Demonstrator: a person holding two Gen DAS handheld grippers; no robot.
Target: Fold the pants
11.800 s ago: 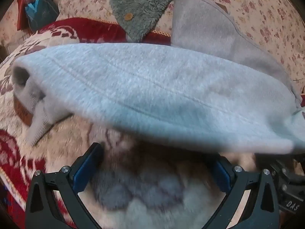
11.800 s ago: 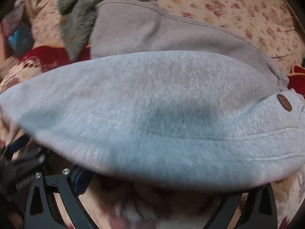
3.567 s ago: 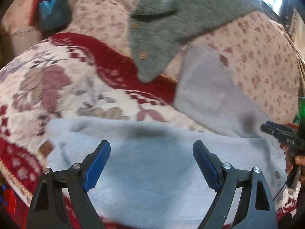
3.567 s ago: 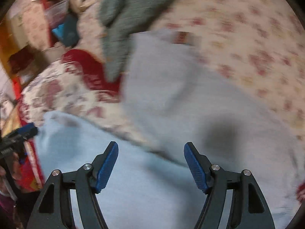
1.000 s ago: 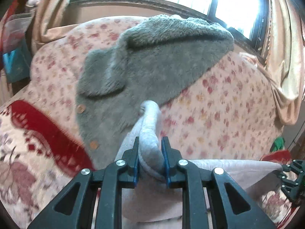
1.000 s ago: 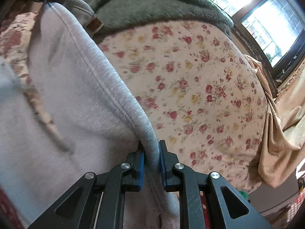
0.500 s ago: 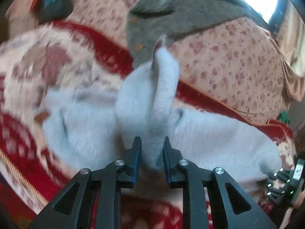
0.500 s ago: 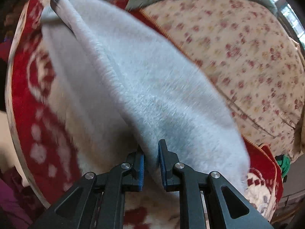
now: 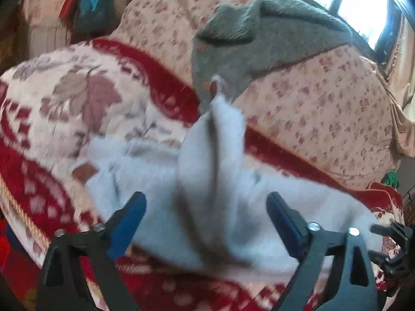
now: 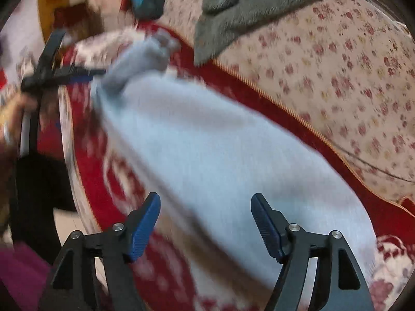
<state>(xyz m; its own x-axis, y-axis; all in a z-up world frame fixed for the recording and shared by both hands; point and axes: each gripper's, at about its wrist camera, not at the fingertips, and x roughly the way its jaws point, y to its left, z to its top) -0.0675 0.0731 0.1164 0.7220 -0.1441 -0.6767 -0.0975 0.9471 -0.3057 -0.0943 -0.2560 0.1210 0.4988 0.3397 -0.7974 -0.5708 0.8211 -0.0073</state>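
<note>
Two grippers stand over pale grey pants that lie across a red-and-cream floral blanket on a sofa. The left gripper has just been opening and its blue pads now stand wide apart; a blurred fold of the pants rises between them, touching neither pad. The right gripper has likewise just been opening, its jaws spread well apart over the broad end of the pants, nothing pinched. In the right wrist view the pants taper toward a bunched end at upper left, just beside the other gripper. Behind the blanket, a cushion printed with small roses carries a grey fleece with buttons. A window glows at upper right in the left wrist view. Both views are blurred.
</note>
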